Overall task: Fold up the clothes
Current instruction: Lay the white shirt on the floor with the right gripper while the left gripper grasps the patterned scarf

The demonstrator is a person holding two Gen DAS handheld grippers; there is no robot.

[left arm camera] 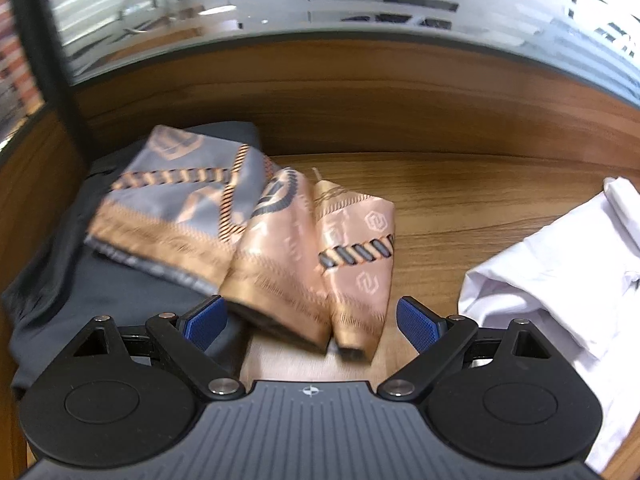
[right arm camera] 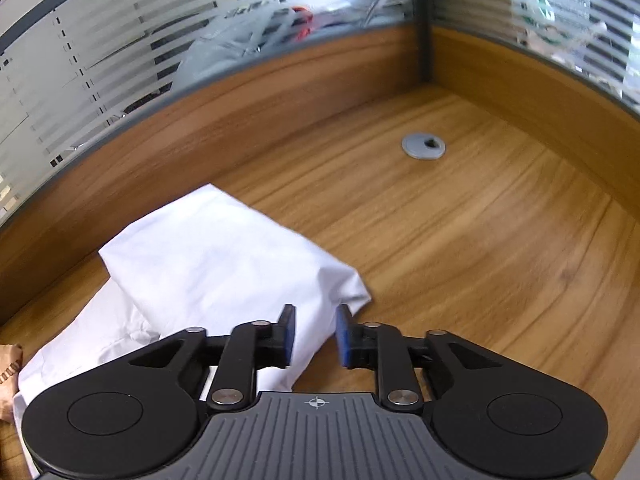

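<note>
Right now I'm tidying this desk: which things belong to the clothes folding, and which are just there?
For the folding:
- white garment
- patterned scarf
- dark garment

Just there:
- grey cable grommet
- wooden desk
- frosted glass partition

Left black two-finger gripper with blue ribbed pads [left arm camera: 310, 322] points steeply downward, jaws spread wide apart, nothing pressed between the pads. Right black two-finger gripper with blue pads [right arm camera: 316, 334] tilts down at much the same pitch, jaws parted by a narrow gap (far narrower than the left's), the pads [right arm camera: 289, 334] facing each other squarely and gripping nothing.
</note>
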